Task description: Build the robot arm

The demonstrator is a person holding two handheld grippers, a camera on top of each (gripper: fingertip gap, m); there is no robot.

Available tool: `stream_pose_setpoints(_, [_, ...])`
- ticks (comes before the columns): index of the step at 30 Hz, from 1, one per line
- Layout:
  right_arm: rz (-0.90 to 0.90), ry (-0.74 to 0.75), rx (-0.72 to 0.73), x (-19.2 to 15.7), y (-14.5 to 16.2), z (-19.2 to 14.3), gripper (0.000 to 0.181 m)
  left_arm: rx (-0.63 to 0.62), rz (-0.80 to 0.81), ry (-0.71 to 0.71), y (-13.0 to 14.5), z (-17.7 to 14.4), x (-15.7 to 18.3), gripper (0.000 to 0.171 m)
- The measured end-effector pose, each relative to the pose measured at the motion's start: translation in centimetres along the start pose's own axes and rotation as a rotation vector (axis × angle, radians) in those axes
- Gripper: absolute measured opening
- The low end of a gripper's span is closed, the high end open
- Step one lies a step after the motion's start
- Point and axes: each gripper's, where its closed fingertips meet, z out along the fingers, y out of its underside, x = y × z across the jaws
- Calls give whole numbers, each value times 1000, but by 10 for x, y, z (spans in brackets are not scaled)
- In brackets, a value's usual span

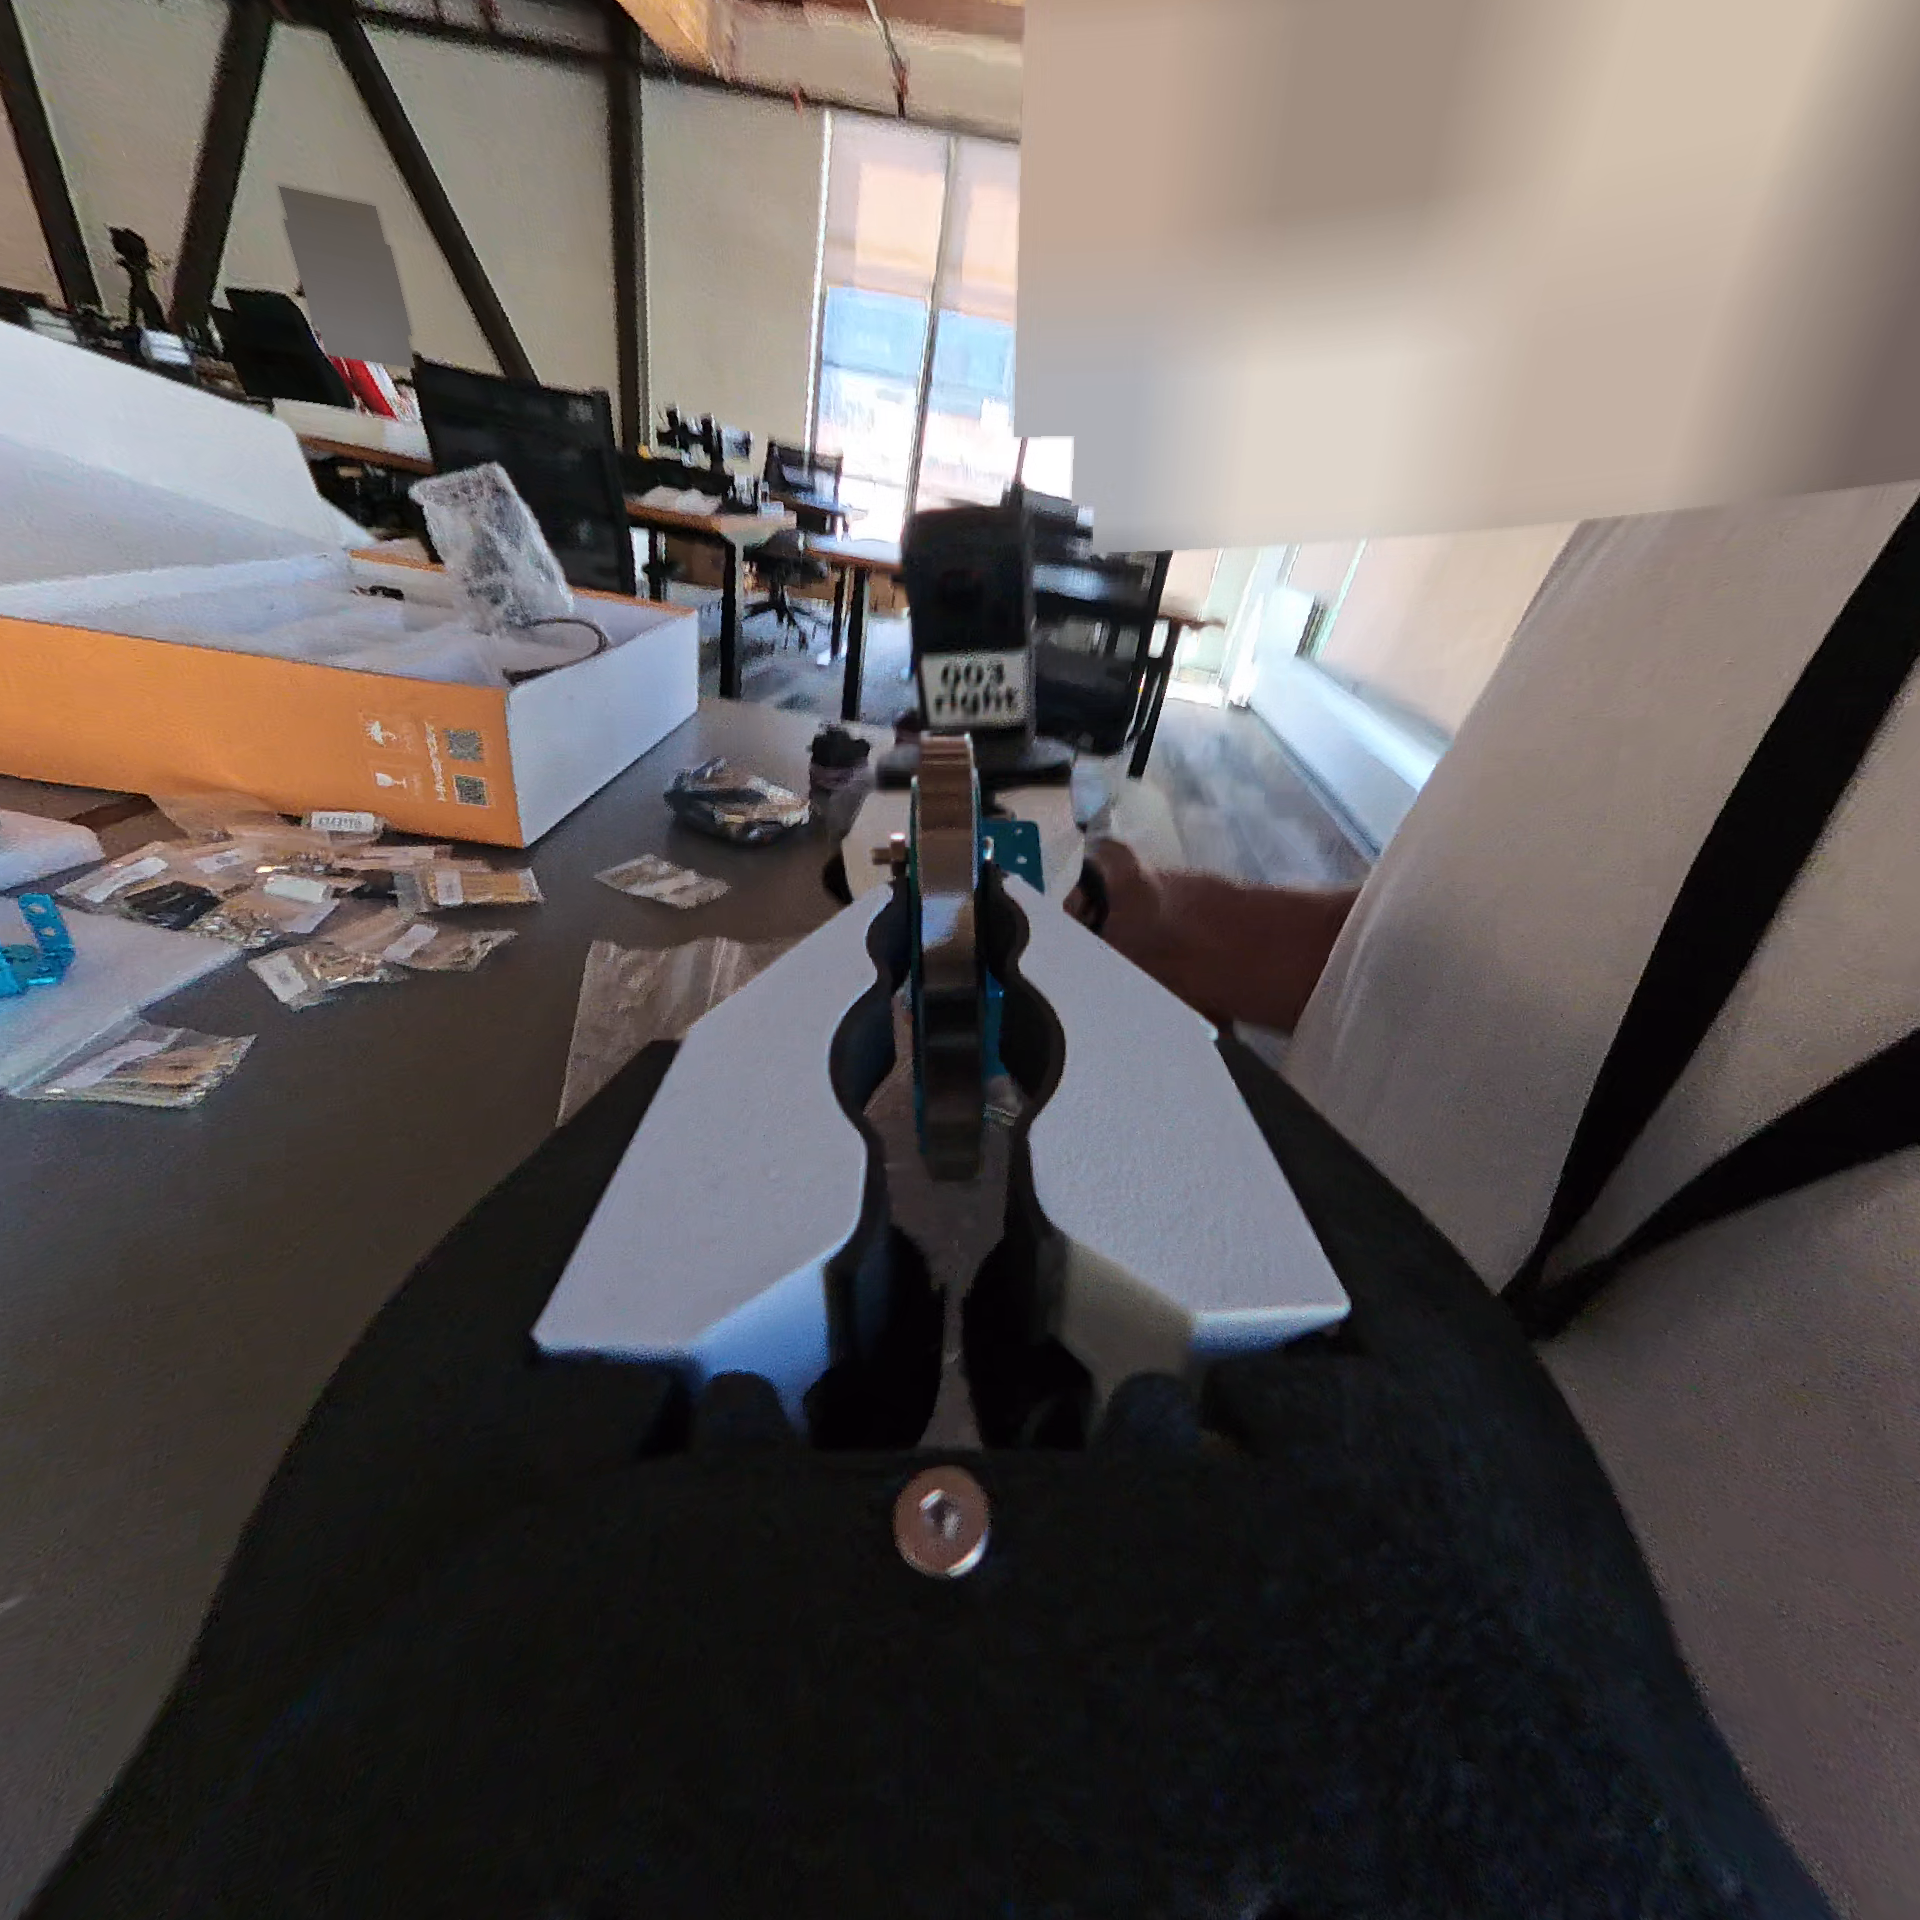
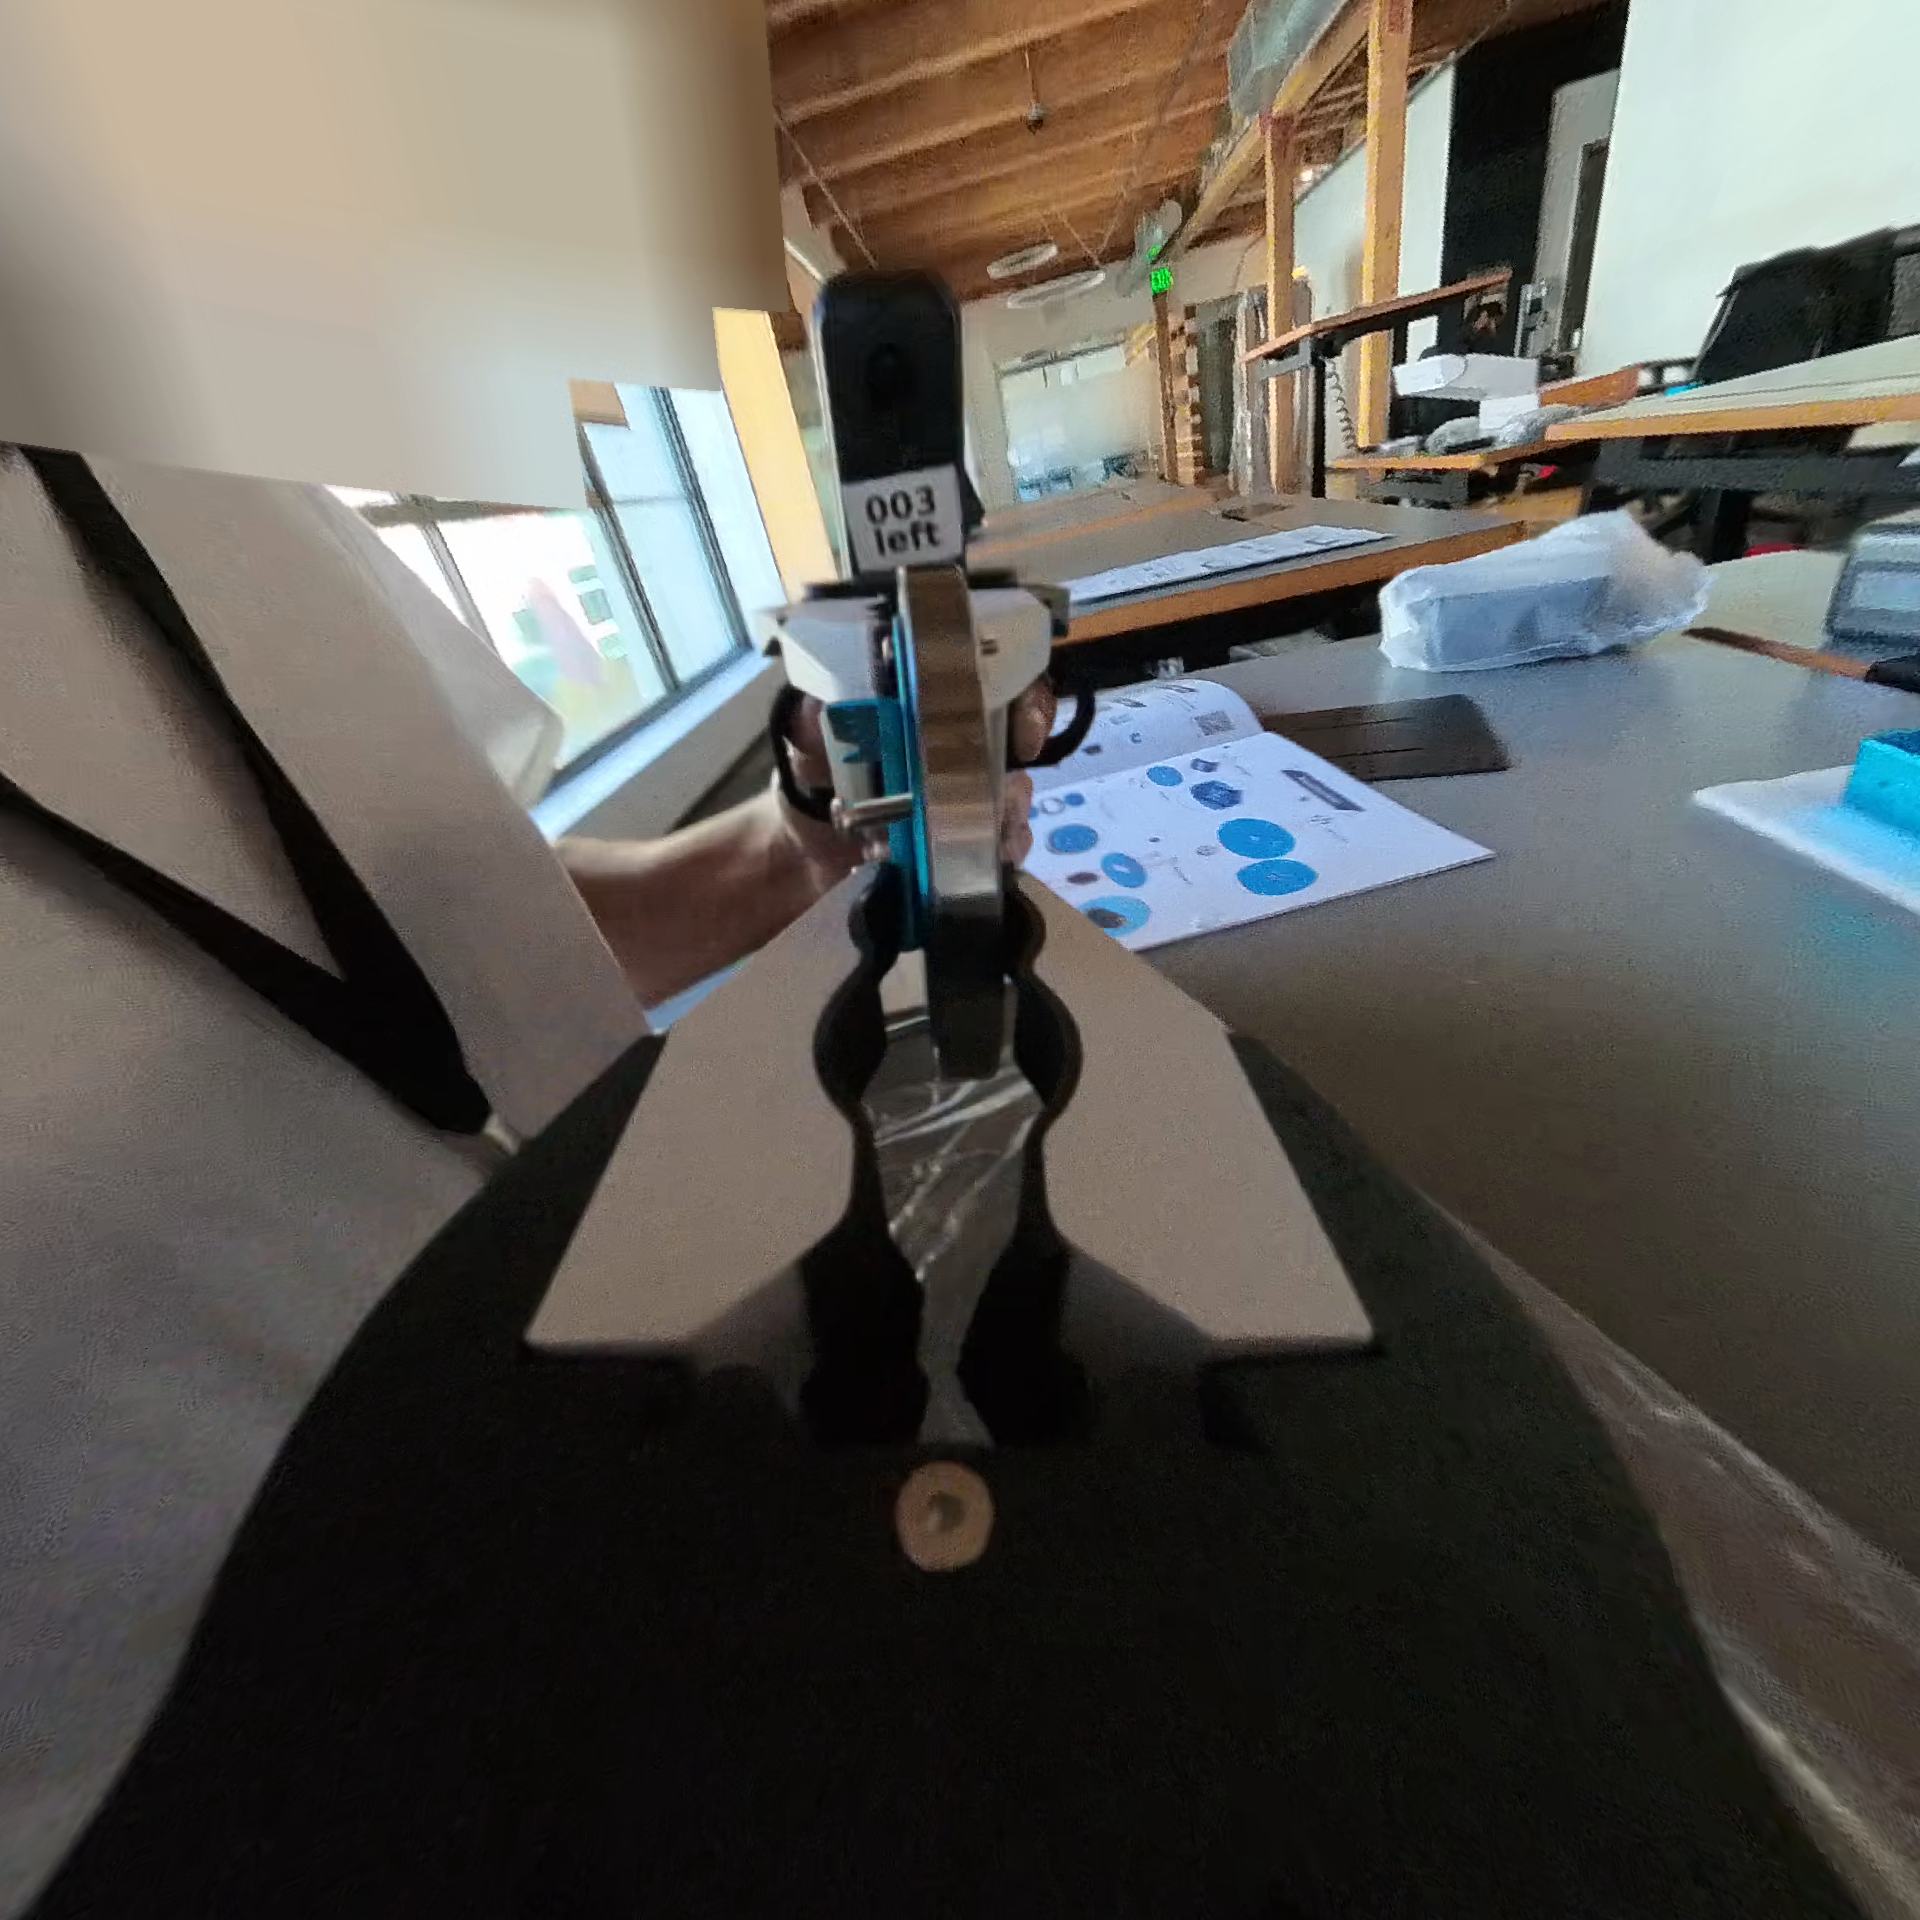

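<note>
We see a dark grey table (image 1: 312, 1143) filling both views. On it, the left wrist view alone shows one long orange-and-white box (image 1: 343, 675), lid open, and many small clear parts bags (image 1: 301, 914) strewn in front of it, too jumbled to count. The right wrist view alone shows one open instruction booklet (image 2: 1247, 831) with blue diagrams, one wrapped bundle (image 2: 1538, 603) farther back, and one blue block (image 2: 1886, 779) at the right edge.

Between the two tools, above the table's near edge, sits one flat assembly (image 1: 951, 987): a silver-grey toothed disc seen edge-on with a blue metal plate fixed against its side and a small pin sticking out.

Our left gripper (image 1: 951, 956) is narrowed to a slim gap, both fingers pressing the disc's near rim. Our right gripper (image 2: 961, 966) is likewise nearly closed, clamped on the opposite rim. Each view shows the other gripper facing it, a bare hand (image 2: 821, 831) behind.
</note>
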Motion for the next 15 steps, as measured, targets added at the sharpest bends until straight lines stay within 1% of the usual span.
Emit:
stream_pose_setpoints(1, [-54, 18, -44, 1, 3, 0, 17, -35, 32, -1, 4, 0, 0, 12])
stream_pose_setpoints(6, [-195, 46, -242, 10, 19, -1, 17, -165, 108, 5, 25, -4, -6, 13])
stream_pose_setpoints(10, [-348, 65, -326, 21, 28, 0, 17, -267, 223, -38, 42, -9, -14, 14])
stream_pose_setpoints(15, [-450, 67, -420, 30, 42, 3, 17, -347, 287, -88, 66, -17, -24, 14])
